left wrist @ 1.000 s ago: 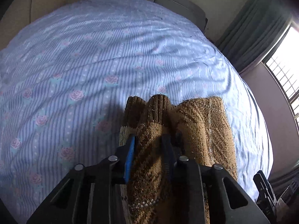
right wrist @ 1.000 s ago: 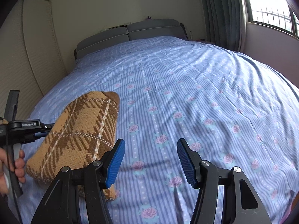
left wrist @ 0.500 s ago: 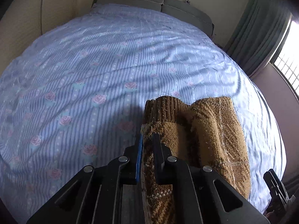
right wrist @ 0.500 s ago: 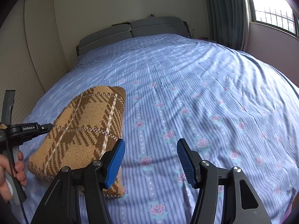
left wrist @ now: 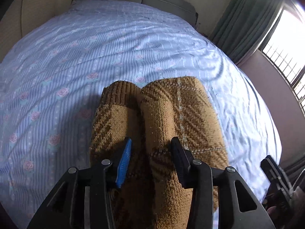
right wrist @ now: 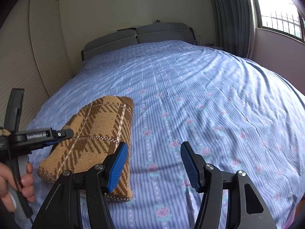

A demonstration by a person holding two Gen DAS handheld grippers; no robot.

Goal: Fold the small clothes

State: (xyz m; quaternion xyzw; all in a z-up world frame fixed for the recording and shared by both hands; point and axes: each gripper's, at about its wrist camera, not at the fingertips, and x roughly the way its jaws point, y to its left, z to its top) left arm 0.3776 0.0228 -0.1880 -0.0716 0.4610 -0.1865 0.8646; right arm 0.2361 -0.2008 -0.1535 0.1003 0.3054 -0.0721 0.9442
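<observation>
- Since half a second ago my left claw [left wrist: 149, 157] has let go: its fingers were pinched on a fold of the knit, now they stand spread apart, with the garment's thick roll lying between them, gripped by neither.
- The left-wrist camera has also tipped up a little; more of the headboard shows than before.
- The task's thing, a tan-and-brown plaid knitted garment folded into a thick bundle [left wrist: 171, 118], lies on the bed's blue striped sheet with pink roses [left wrist: 80, 57], on my left side of it.
- From the left wrist view: two rounded folds run side by side away from the camera, a ribbed brown edge [left wrist: 122, 93] at the far left end.
- The blue ribbed pad of one left finger [left wrist: 124, 164] rests against the knit; the other, black finger [left wrist: 178, 162] presses the roll's right flank.
- From the right wrist view: the bundle [right wrist: 95, 133] shows its plaid face with pale cream lines, its near corner hidden behind my right claw's left finger.
- My right claw [right wrist: 153, 165] is released, fingers wide, hanging over bare sheet [right wrist: 209, 99] just right of the bundle, touching nothing.
- The left tool's black body and my left hand [right wrist: 19, 183] on its handle show at the right view's left edge.
- Grey padded headboard [right wrist: 137, 36] at the far end; grey-green curtain [right wrist: 228, 19] and barred window [right wrist: 280, 9] to the right.
</observation>
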